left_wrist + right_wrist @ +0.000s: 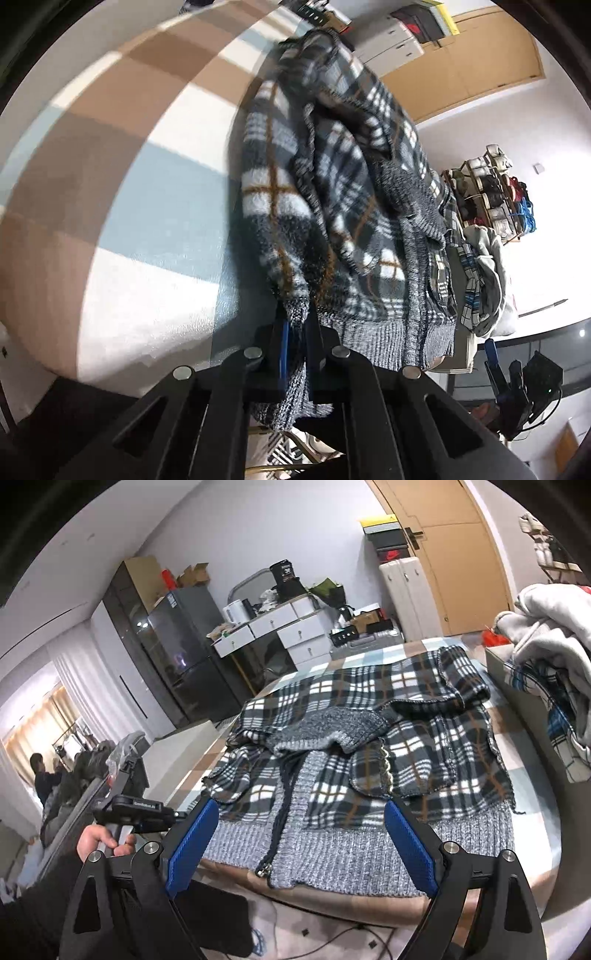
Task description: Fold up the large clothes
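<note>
A large plaid fleece jacket point(369, 738) with a grey knit hem and zipper lies crumpled on the checked bed cover point(532, 812). My right gripper point(301, 840) is open and empty, hovering just above the jacket's grey hem near the bed's front edge. My left gripper point(297, 328) is shut on the jacket's grey knit hem corner point(295, 314), and the jacket point(325, 184) stretches away from it over the bed point(147, 184). The left gripper also shows in the right wrist view point(184, 814) at the jacket's left hem corner, held by a hand.
A box with a pile of other clothes point(554, 672) sits on the bed's right side. A dark fridge point(177, 653), white drawers point(280, 627) and a wooden door point(461, 565) stand behind. Cables point(332, 938) lie on the floor below.
</note>
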The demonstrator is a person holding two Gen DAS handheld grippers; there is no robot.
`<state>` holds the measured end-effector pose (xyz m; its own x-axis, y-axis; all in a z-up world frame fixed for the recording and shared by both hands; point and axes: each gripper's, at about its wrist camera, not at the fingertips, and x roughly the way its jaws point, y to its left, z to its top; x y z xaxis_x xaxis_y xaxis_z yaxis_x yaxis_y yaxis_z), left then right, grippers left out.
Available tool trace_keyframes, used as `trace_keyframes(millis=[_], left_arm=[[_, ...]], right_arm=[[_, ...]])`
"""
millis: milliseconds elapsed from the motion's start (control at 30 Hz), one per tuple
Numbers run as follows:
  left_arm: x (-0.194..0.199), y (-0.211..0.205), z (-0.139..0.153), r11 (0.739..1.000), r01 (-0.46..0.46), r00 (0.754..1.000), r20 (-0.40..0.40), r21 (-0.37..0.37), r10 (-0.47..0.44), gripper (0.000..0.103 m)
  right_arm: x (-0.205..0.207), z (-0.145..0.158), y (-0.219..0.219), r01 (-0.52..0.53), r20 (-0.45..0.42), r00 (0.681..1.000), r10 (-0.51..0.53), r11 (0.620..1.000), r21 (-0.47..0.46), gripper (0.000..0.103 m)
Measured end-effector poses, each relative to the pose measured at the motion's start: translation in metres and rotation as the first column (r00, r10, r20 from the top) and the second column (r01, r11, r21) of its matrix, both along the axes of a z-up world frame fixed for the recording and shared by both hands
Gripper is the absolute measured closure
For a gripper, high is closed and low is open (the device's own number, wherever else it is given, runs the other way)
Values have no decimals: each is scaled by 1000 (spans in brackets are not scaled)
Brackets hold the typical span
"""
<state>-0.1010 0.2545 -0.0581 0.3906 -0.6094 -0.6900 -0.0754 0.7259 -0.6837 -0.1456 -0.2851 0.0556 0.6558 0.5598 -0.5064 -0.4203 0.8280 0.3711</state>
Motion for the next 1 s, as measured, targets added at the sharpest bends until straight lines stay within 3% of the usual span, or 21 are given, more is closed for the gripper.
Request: trace_keyframes(millis=[133, 233, 433, 500, 567, 600, 633, 667, 733, 900, 1000], left_arm=[[-13, 3, 23, 998, 23, 999, 42, 53, -26, 101], [-23, 10, 24, 996, 44, 999, 19, 81, -46, 102], [-21, 10, 19, 999, 29, 999, 22, 39, -30, 102], [-16, 9, 12, 1000, 25, 1000, -16, -8, -25, 102], [-11, 4, 5, 999, 45, 997, -63, -7, -46, 99], [-10, 3, 4, 999, 44, 997, -71, 1, -43, 94], [-10, 3, 4, 999, 43, 996, -74, 13, -42, 76], [-11, 4, 5, 999, 37, 997, -67, 12, -36, 70], [-15, 5, 9, 1000, 30, 999, -34, -6, -31, 41], [-14, -2, 12, 997, 80, 997, 5, -9, -80, 20], [-9, -6, 8, 989, 121, 993, -3, -85, -122, 20]], right_arm=[[2, 1, -9, 21, -6, 1000, -21, 999, 35, 10], [6, 0, -18, 51, -30, 998, -49, 996, 67, 8], [19, -4, -43, 138, -96, 987, -126, 981, 139, 8], [23, -5, -54, 171, -116, 981, -155, 975, 141, 8], [28, -7, -64, 198, -138, 974, -180, 971, 134, 8], [32, -8, -70, 215, -156, 968, -195, 970, 118, 8], [35, -9, -74, 222, -170, 964, -204, 970, 99, 8], [40, -10, -78, 229, -184, 959, -213, 971, 67, 8], [51, -14, -83, 228, -217, 950, -226, 974, -18, 7], [81, -37, -81, 170, -332, 917, -220, 970, -173, 7], [94, -51, -79, 137, -389, 894, -222, 963, -232, 7]])
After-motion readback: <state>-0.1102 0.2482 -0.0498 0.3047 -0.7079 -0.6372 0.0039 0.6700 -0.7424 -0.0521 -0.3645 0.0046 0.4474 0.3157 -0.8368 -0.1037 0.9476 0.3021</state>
